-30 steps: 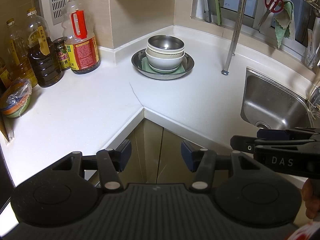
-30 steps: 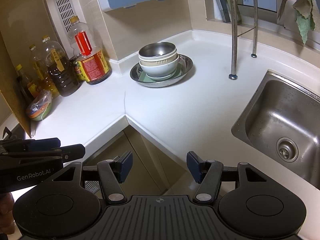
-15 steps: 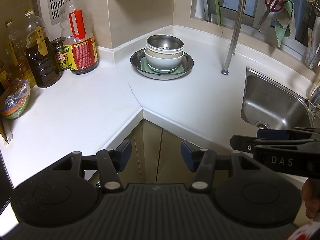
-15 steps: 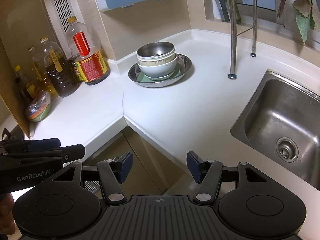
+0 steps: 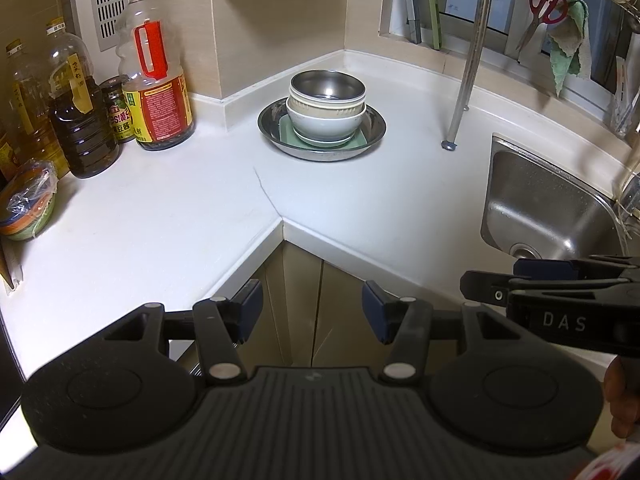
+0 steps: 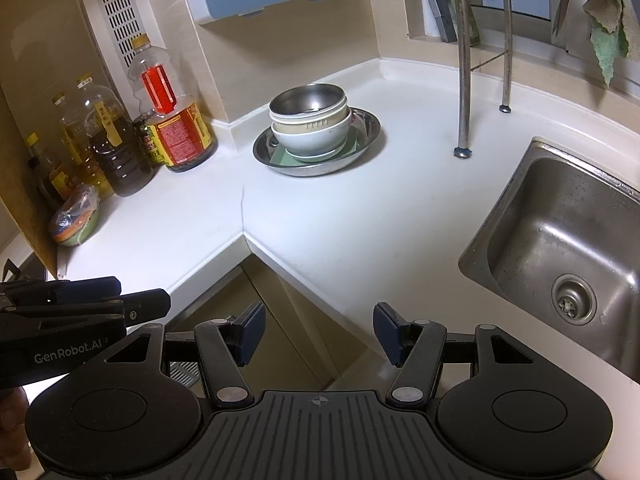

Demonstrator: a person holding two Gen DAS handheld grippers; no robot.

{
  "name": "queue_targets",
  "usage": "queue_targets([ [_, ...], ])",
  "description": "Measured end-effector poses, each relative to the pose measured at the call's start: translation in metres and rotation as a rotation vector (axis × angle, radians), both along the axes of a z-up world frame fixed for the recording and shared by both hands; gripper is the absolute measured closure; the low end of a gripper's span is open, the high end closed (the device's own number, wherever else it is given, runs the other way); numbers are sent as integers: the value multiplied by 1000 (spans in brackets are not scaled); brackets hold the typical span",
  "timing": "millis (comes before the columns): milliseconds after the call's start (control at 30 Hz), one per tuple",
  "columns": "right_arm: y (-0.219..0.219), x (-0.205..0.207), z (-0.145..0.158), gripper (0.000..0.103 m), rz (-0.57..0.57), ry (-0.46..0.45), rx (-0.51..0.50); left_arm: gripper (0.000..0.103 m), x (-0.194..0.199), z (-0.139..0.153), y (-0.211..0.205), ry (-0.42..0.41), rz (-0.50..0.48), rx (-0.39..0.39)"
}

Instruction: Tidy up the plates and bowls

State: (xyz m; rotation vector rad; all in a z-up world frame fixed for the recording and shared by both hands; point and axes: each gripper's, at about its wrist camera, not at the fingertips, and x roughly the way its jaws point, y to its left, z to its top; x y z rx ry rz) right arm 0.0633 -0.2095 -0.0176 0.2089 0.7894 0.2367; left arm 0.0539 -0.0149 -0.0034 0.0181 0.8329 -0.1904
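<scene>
In the left wrist view the left gripper (image 5: 312,312) is seen at the lower centre of the frame, its two blue-padded fingers (image 5: 251,309) spread wide apart with nothing held between them, poised over the inner corner of the white countertop (image 5: 168,232) and the cabinet doors below. In the right wrist view the right gripper (image 6: 319,332) is likewise seen at the lower centre, its fingers (image 6: 387,332) parted widely and empty, above the same corner edge. Each gripper is also caught from the side in the other view, the right one at the lower right edge of the left view and the left one at the lower left edge of the right view. The stack of dishes is found in the upper centre of both frames, well apart from both grippers, near the back wall: a steel bowl (image 5: 327,85) is nested on top, inside a cream bowl (image 5: 320,107), which sits in a white bowl (image 5: 325,126); these rest on a pale green square plate (image 5: 287,133), and all of it is carried by a wide steel plate (image 5: 374,124). Oil bottles (image 5: 158,80) are grouped in the upper left of the frame, just beside the stack's left. A steel sink (image 6: 560,240) is set at the right of the frame, and a wrapped bowl (image 5: 26,204) is seen at the left edge.
</scene>
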Motion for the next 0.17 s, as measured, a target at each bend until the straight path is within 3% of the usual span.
queue_targets([
  [167,-1,4,-2,43,0,5,5,51,3,-1,-2,4,0,1],
])
